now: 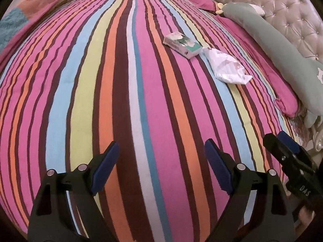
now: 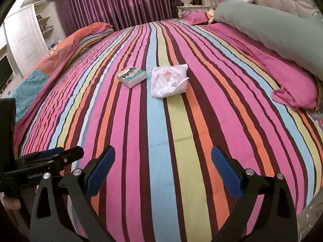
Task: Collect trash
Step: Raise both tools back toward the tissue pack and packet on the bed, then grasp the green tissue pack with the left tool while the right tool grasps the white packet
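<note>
Left gripper [image 1: 161, 155] fingers apart, empty; right gripper [image 2: 163, 159] likewise, just beside it. Both well short of trash. Crumpled white plastic bag [image 2: 169, 81] dead ahead of right gripper, nearer it; small carton [image 2: 131, 76] beside bag, long axis slanted. Striped bedspread [image 2: 161, 133]; green bolster [image 2: 272, 26], tufted headboard [image 1: 282, 14], purple curtains [image 2: 121, 2] beyond.
</note>
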`<state>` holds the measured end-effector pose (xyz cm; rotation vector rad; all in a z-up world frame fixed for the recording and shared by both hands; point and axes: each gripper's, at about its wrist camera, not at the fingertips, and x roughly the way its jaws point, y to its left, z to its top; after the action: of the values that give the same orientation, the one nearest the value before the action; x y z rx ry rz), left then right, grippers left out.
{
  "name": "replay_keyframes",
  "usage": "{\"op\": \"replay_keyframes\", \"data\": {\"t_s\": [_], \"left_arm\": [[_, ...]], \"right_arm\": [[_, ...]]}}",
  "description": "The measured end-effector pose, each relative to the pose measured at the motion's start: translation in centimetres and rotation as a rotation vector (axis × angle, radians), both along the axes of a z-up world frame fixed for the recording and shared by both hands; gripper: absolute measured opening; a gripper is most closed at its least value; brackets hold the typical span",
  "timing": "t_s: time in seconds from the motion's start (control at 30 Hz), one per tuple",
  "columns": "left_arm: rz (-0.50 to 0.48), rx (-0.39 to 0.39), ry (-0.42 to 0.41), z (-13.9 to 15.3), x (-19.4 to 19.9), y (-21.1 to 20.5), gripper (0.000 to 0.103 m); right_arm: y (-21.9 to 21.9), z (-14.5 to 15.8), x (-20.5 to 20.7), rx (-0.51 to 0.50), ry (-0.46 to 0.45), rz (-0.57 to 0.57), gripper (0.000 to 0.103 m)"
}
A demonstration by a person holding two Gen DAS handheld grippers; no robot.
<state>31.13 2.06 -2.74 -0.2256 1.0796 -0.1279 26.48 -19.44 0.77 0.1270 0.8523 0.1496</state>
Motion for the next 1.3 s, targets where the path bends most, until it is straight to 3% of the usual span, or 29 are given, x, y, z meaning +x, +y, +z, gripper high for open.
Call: {"op": "replay_keyframes", "data": {"t_s": [0.23,0.73,1.3], "left_arm": [[0.005,-0.03,0.017,0.0,3.8,-0.3,0.084],[0.132,-0.152,0.108,-0.3,13.4,-0.5,0.084],[0.192,-0.176,0.195,-0.7,21.4,-3.1,0.084]], "right_arm": [[-0.3,0.0,2.4,-0.049,-0.024,0.013,0.092],[0.9,-1.4,8.1,-0.111,-0.024,0.083,0.092],[1.6,-2.4,12.2,-0.126,-0.012,0.119,0.092]]}}
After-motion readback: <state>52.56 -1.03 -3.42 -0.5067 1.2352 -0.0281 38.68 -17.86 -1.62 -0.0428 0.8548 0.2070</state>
